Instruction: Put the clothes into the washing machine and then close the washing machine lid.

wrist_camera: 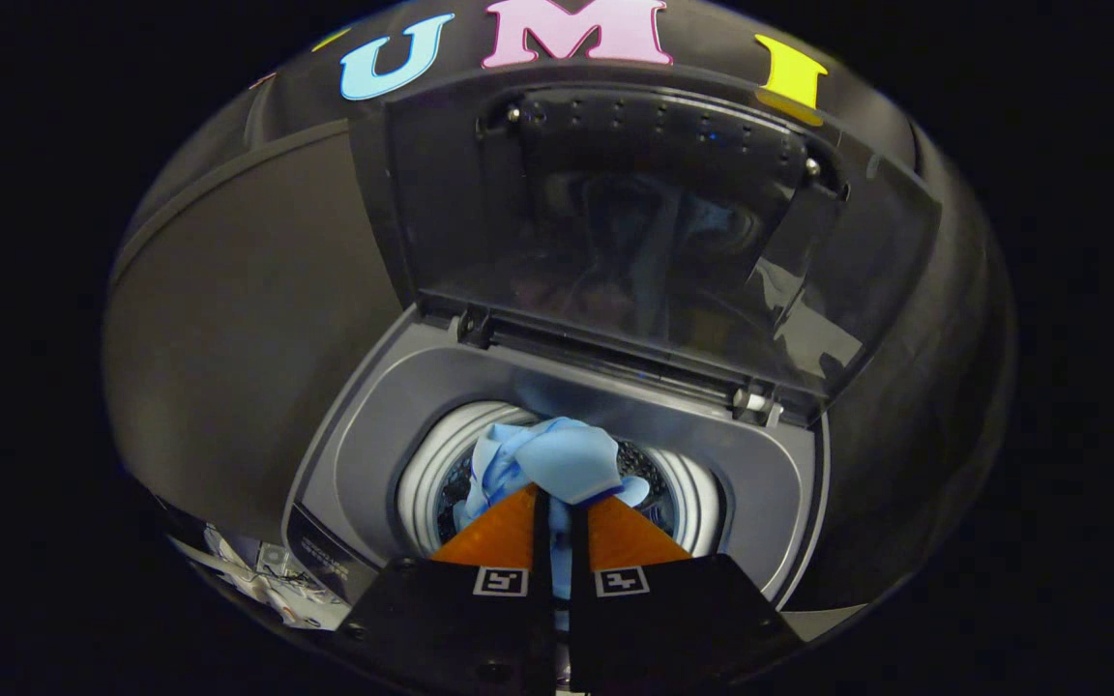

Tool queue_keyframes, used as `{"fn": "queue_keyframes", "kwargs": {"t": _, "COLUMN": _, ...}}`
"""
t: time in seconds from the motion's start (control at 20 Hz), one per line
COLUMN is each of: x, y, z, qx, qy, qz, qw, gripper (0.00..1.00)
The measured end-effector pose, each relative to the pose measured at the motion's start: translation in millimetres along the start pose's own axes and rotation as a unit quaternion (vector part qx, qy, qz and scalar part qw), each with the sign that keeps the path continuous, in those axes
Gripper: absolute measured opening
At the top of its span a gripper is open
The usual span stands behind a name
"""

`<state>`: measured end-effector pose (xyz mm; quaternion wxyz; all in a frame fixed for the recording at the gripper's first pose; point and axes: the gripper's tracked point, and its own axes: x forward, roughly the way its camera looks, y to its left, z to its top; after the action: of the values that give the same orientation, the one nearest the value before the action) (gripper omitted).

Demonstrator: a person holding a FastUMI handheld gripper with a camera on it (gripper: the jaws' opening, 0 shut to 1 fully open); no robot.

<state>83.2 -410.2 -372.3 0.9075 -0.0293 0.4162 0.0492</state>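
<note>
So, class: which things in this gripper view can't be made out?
- Drum floor: hidden by the cloth held in the gripper, gripper view.
- Rest of the cloth: hidden behind the fingers.
- Behind the open lid: dark and blurred by reflections.
- Panel print: too small.

**Dim booth, bright drum**

Lit from above and in front; pale cloth (557,459) and drum rim (426,474) brightest. Murky reflections and glare patches across raised lid (654,222). Strongly bowed by fisheye toward edges. Sharp centre, softer, darker margins.
</note>
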Motion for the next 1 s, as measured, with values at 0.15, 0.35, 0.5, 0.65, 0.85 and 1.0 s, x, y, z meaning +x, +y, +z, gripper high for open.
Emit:
{"fn": "queue_keyframes", "kwargs": {"t": 0.15, "x": 6, "y": -1, "z": -6, "qx": 0.007, "qy": 0.008, "qz": -0.006, "qw": 1.000, "gripper": 0.11}}
{"fn": "queue_keyframes", "kwargs": {"t": 0.35, "x": 8, "y": -5, "z": -17, "qx": 0.013, "qy": 0.025, "qz": -0.016, "qw": 0.999, "gripper": 0.10}}
{"fn": "queue_keyframes", "kwargs": {"t": 0.5, "x": 5, "y": -1, "z": -5, "qx": 0.037, "qy": -0.005, "qz": -0.005, "qw": 0.999, "gripper": 0.55}}
{"fn": "queue_keyframes", "kwargs": {"t": 0.65, "x": 4, "y": -5, "z": -4, "qx": 0.011, "qy": -0.008, "qz": -0.014, "qw": 1.000, "gripper": 1.00}}
{"fn": "queue_keyframes", "kwargs": {"t": 0.85, "x": 1, "y": -7, "z": -8, "qx": 0.007, "qy": -0.004, "qz": -0.019, "qw": 1.000, "gripper": 1.00}}
{"fn": "queue_keyframes", "kwargs": {"t": 1.0, "x": 1, "y": -6, "z": -9, "qx": 0.022, "qy": 0.000, "qz": -0.018, "qw": 1.000, "gripper": 1.00}}
